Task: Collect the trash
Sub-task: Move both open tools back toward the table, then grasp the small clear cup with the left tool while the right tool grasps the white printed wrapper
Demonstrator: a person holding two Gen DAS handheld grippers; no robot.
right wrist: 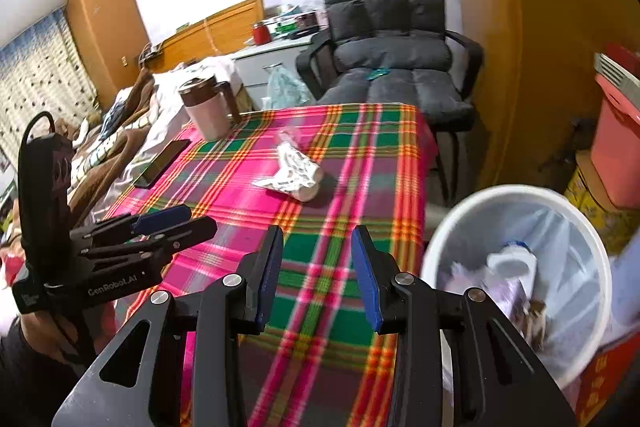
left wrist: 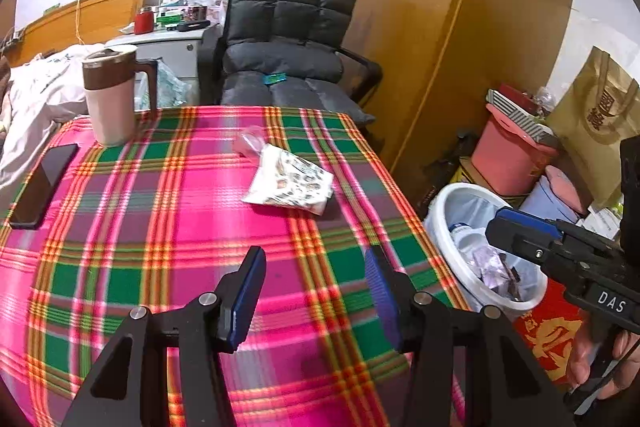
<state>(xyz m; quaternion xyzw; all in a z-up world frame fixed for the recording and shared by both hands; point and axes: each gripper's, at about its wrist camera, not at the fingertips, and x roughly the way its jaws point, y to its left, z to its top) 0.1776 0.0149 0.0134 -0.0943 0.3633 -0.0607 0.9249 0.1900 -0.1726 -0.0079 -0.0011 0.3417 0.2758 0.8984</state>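
- Toward the far right corner of the table point(left wrist: 168, 267) sits the crumpled printed wrapper point(left wrist: 290, 181), with a clear plastic scrap point(left wrist: 252, 143) touching its far end, both on the plaid cloth.
- Off the table's right edge I've got the white trash bin point(right wrist: 516, 197), lined with a bag and already holding wrappers.
- My left gripper point(left wrist: 316, 291) hangs over the near part of the table, jaws apart, nothing between them.
- My right gripper point(right wrist: 318, 273) is over the near right edge beside the bin, jaws apart and empty too.
- Mug point(left wrist: 110, 95) at the far left corner, phone point(left wrist: 44, 181) along the left edge.
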